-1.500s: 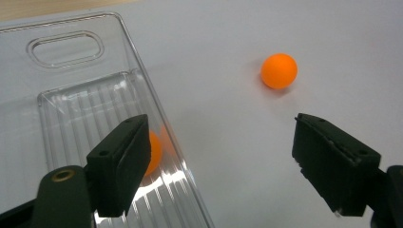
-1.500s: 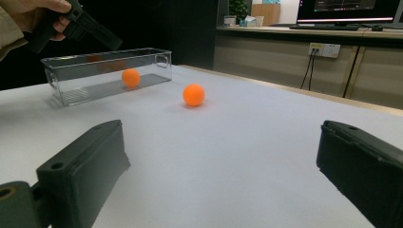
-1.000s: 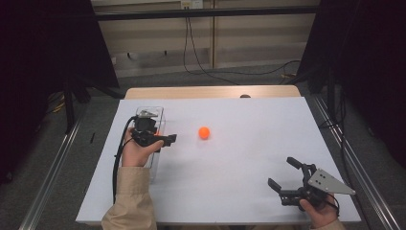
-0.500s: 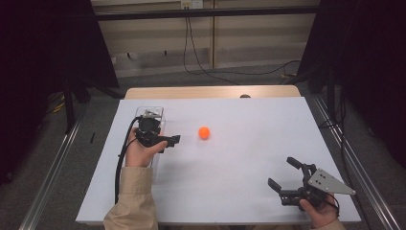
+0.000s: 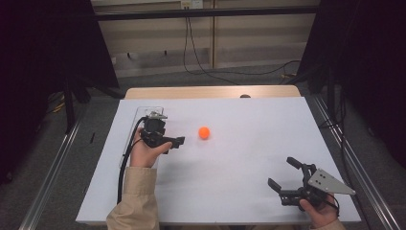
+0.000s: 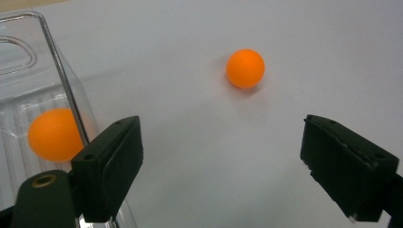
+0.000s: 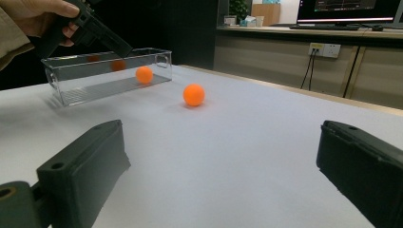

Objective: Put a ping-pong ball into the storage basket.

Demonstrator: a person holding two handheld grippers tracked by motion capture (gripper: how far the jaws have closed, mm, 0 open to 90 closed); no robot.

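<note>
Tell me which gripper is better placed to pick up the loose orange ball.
Left. The left gripper hovers open beside the clear bin, facing the orange ball nearby; the right gripper sits far off near the table's edge.

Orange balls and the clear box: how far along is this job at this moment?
Done: one orange ball already lies inside the clear box. In hand: the left hand-held gripper is open beside the box, aimed toward the loose orange ball on the white table, holding nothing. Left: grasp that ball and box it. The right hand-held gripper rests open and empty near the table's front corner.
</note>
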